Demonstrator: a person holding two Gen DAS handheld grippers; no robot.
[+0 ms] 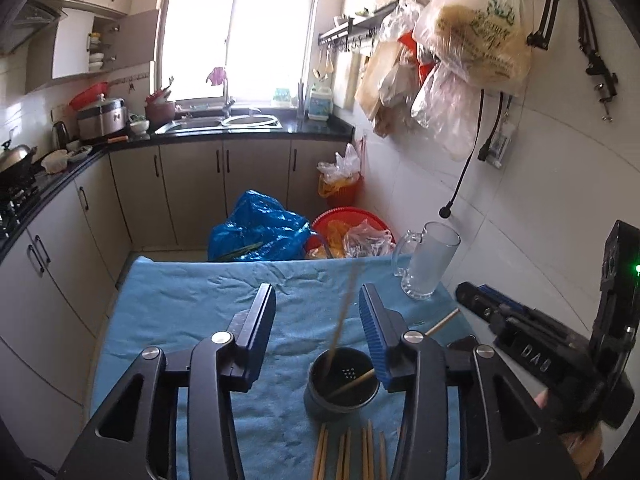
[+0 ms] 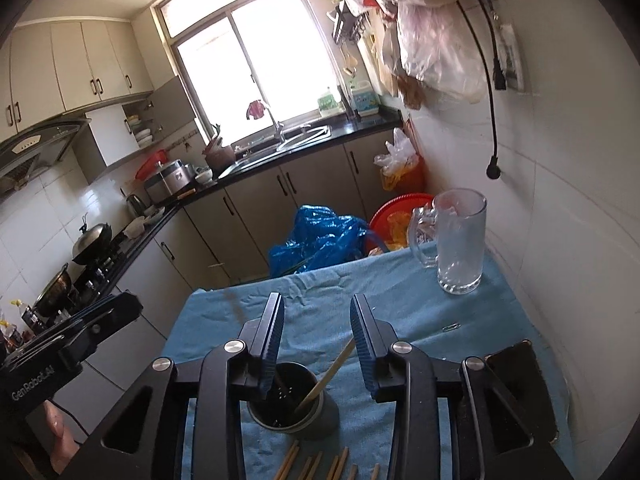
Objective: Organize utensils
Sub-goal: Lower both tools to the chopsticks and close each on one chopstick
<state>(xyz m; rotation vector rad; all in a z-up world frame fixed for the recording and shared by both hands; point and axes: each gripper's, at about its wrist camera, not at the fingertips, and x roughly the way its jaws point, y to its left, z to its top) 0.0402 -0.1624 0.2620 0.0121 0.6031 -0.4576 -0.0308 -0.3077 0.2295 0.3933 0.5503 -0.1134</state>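
Note:
A dark round utensil holder [image 1: 343, 384] [image 2: 288, 400] stands on the blue cloth [image 1: 192, 312], just below both grippers. One chopstick [image 2: 326, 376] leans inside it. A second, blurred chopstick [image 1: 344, 312] stands steeply in the holder, passing between the left gripper's fingers without touching the pads. My left gripper [image 1: 318, 300] is open above the holder. My right gripper [image 2: 316, 312] is open too, with the leaning chopstick's tip near its right finger but not pinched. Several loose chopsticks [image 1: 352, 456] [image 2: 316, 464] lie on the cloth at the near edge.
A glass mug [image 2: 460, 240] stands at the table's far right corner by the tiled wall. A dark phone [image 2: 520, 384] and a paper clip [image 2: 452, 326] lie on the right. Beyond the table's far edge sit a blue bag [image 1: 260, 228] and a red basin [image 1: 344, 220].

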